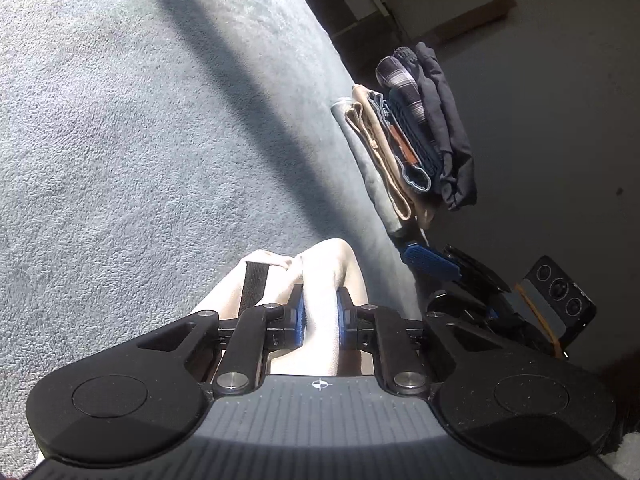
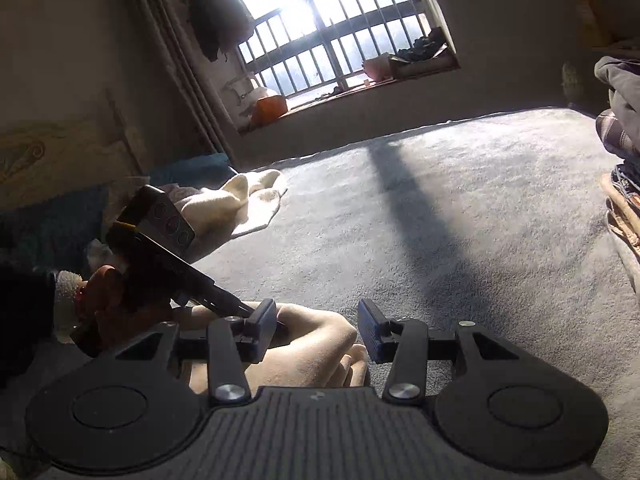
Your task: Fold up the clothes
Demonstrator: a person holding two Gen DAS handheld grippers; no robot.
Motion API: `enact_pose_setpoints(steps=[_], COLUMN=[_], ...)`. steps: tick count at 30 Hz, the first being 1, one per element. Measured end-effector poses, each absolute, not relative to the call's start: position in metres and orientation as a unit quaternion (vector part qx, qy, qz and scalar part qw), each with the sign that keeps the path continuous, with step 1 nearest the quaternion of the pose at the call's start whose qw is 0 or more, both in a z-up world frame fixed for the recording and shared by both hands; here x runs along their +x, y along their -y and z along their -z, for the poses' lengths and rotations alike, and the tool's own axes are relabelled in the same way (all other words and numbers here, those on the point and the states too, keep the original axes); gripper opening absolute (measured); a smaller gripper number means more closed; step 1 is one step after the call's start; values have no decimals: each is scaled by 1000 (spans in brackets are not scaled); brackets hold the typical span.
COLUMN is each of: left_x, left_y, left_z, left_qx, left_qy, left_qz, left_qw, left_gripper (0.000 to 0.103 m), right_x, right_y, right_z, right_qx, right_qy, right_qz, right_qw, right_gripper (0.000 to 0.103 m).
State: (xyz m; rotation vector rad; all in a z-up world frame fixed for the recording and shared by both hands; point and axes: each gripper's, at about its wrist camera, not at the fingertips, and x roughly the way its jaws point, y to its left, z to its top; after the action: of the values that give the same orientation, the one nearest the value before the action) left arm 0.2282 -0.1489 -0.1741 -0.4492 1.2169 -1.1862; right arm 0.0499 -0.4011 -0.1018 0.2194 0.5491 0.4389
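The left gripper [image 1: 320,316] is clamped on a bunched fold of the cream garment [image 1: 328,264], which runs away from it onto the grey bed [image 1: 120,120]. The right gripper [image 2: 318,330] stands apart just above the same cloth, which lies directly below and slightly left. A folded stack [image 1: 408,136] sits far right.

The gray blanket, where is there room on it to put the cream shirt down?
The gray blanket is bare across its wide sunlit middle, between the window wall and the tools, either side of the long shadow stripe. It is crowded at one edge by the stack of folded clothes, and at the other by the crumpled white garment.
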Motion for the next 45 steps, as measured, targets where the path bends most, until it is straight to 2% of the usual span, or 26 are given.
enact_pose_setpoints(steps=[3,6,8,12,17,26,31,36,41,45], left_x=[224,221,220,220,220,218,217,217,217,225], left_y=[143,139,136,132,134,132,131,132,138,152], left_z=[164,157,154,152,152,151,151,151,157,179], left_qx=[-211,-215,-221,-232,-231,-234,-236,-238,-250,-252], left_qy=[-513,-505,-503,-504,-506,-501,-498,-497,-499,-537], left_qz=[536,544,546,549,553,555,556,554,545,488], left_qw=[636,635,633,625,621,622,622,624,626,640], left_gripper=[11,11,11,11,11,11,11,11,14,16], right_x=[54,63,61,57,62,80,88,98,104,114], right_y=[380,370,370,363,341,348,364,396,416,441], right_z=[106,113,107,100,107,117,124,144,158,200], right_qx=[58,40,45,31,-15,76,175,303,393,513], right_qy=[-280,-293,-271,-244,-253,-283,-295,-317,-339,-387], right_qz=[-251,-268,-265,-278,-298,-315,-334,-329,-333,-303], right_qw=[925,917,924,929,920,903,878,836,787,704], right_gripper=[64,67,67,81,83,84,74,43,37,36])
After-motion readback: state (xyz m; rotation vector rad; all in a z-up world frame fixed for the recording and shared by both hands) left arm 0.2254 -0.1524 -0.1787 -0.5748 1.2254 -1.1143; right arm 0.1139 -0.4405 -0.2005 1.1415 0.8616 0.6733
